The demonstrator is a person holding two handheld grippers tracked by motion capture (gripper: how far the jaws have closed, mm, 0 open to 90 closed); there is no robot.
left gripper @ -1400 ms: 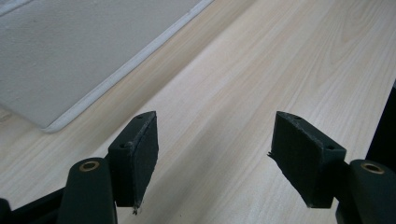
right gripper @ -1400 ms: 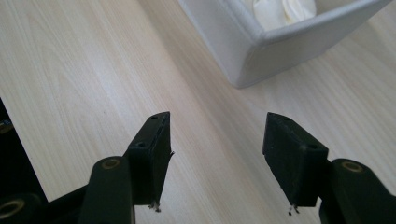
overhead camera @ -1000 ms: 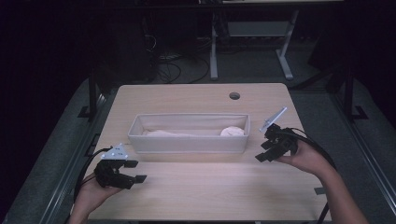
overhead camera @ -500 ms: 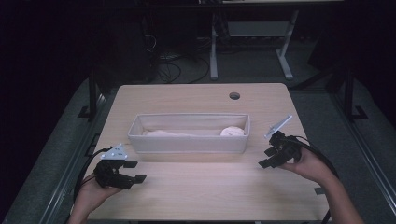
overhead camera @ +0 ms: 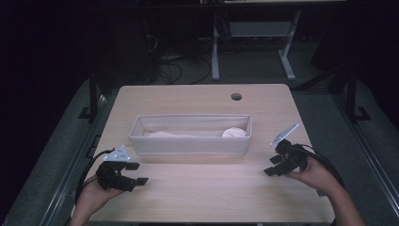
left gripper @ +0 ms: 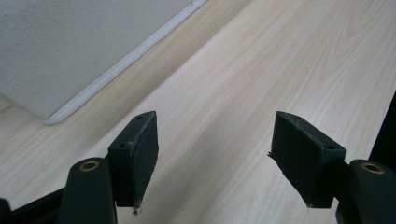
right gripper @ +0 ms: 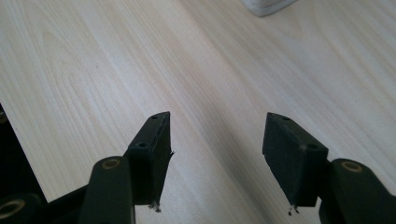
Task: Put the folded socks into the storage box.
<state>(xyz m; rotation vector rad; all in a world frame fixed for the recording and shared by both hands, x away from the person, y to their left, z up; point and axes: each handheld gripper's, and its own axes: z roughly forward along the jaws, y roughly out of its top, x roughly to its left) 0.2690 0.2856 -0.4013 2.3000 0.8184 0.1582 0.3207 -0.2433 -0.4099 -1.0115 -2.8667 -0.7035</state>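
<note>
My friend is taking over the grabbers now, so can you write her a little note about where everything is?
Left gripper: open, nothing between its fingers, low over the table near the bin's left front corner.
Right gripper: open, empty, low over the table off the bin's right end.
White fabric bin: mid-table, upright. Inside lie a pale cloth and a whitish rolled bundle at the right end.
Done: those things sit in the bin.
Left: can't tell; nothing else lies on the table.
</note>
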